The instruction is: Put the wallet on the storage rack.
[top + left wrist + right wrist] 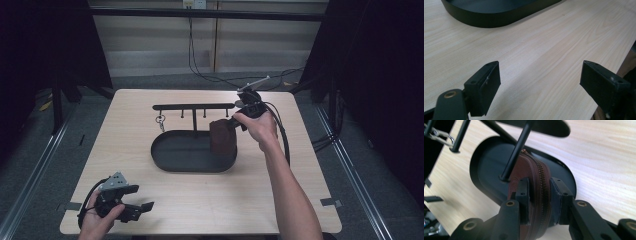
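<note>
Left gripper (131,207) sits low at the near-left bench (200,200) corner, held in the left hand (97,220). Its own view shows fingers (484,87) spread wide over bare woodgrain, nothing between them, curved tray wall at the top.

Centre: black oval tray (172,162) with a post rising to a horizontal hook bar (192,106). A small key ring (160,120) hangs near the bar's left end.

Right: right hand (257,127) holds the right gripper (232,122) at the tray's right end, against a brown zip pouch (222,137). High view gives only a dark brown block; right gripper view shows the zipper running along the pouch's edge and fingers (522,195) pinching it from both sides. Pouch stands on edge, just beside the post (515,152), over the tray floor.
</note>
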